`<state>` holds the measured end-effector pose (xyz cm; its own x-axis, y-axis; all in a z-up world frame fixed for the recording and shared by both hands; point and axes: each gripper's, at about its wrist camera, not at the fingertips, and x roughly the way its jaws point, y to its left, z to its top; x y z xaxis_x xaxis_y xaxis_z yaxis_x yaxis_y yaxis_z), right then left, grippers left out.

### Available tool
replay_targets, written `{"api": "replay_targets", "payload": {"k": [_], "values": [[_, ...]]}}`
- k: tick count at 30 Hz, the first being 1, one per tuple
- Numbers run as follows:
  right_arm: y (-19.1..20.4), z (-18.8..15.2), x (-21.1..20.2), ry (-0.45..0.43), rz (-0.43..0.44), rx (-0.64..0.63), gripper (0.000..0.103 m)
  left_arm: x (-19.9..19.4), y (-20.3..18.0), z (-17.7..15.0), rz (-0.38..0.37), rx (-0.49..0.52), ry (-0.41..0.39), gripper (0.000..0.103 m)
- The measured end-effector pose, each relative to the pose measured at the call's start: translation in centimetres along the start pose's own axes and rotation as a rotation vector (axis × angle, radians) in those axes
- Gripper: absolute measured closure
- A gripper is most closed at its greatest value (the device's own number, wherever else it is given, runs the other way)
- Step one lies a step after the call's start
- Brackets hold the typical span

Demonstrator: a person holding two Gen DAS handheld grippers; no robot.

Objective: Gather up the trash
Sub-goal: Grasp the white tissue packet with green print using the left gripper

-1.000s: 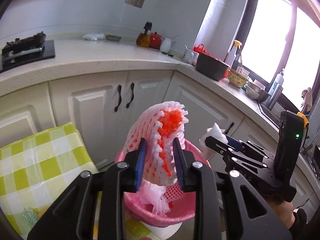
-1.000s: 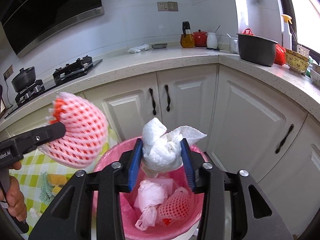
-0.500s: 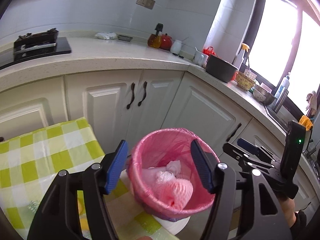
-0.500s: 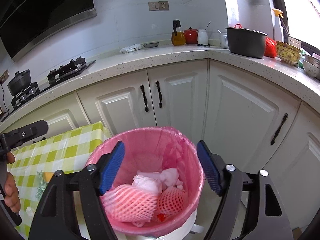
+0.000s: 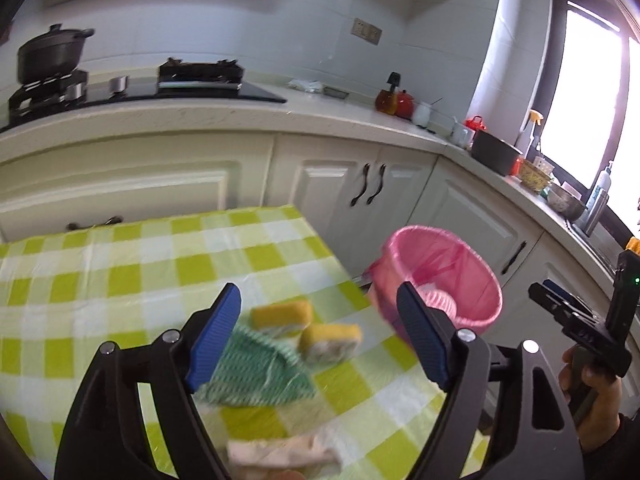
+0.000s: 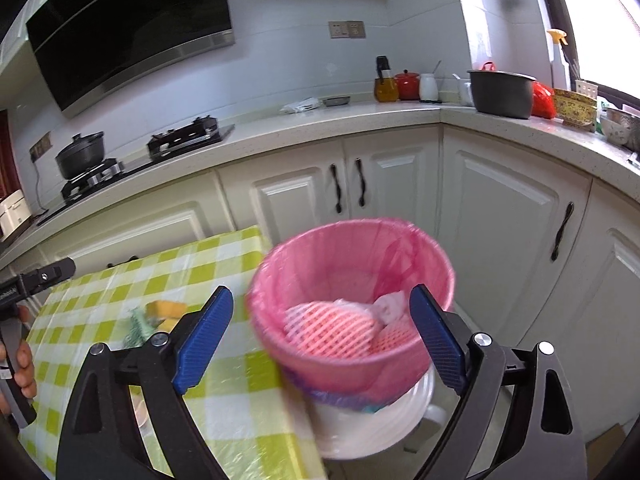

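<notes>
Since the earlier frame, both pieces of trash have left my tools: the pink foam net and the white tissue now lie inside the pink-lined trash bin, and both views have swung from the bin toward the table.

Left tool: released, jaws opening, nothing between the blue pads. It hangs over the green-checked table, above a green striped cloth and two yellow sponges. The sponges lie just beside each other; the nearer one touches the cloth's edge. A pale crumpled item lies at the table's near edge, too blurred to identify.

Right tool: released, jaws opening, nothing gripped. The bin shows between its pads but stands below them, apart from both. In the left wrist view this tool appears at the right, held by a hand.

Trash bin: stands on the floor just beside the table's corner, in front of the white cabinets. The net lies on top, at the left of the bin; the tissue lies to its right.
</notes>
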<state>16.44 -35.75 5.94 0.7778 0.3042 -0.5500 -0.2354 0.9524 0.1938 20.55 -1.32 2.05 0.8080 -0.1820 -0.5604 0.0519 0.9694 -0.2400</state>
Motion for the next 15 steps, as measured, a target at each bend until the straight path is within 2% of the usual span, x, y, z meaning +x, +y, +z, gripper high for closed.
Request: {"api": "replay_targets", "payload": {"k": [5, 7, 8, 12, 15], "values": [[2.4, -2.8, -0.6, 0.047, 0.060, -0.006, 0.018, -1.9, 2.3, -4.0, 0.028, -0.030, 0.039, 0.023], [3.3, -4.1, -0.6, 0.072, 0.072, -0.020, 0.018, -2.2, 2.9, -5.6, 0.033, -0.043, 0.063, 0.017], [3.7, -4.6, -0.5, 0.086, 0.077, -0.028, 0.018, -2.2, 3.0, -6.2, 0.033, -0.046, 0.071, 0.011], [4.6, -5.7, -0.3, 0.108, 0.079, -0.037, 0.018, -2.1, 2.8, -8.3, 0.028, -0.050, 0.114, 0.005], [5.0, -6.3, -0.2, 0.123, 0.075, -0.045, 0.018, -1.5, 2.0, -9.4, 0.031, -0.033, 0.145, 0.005]]}}
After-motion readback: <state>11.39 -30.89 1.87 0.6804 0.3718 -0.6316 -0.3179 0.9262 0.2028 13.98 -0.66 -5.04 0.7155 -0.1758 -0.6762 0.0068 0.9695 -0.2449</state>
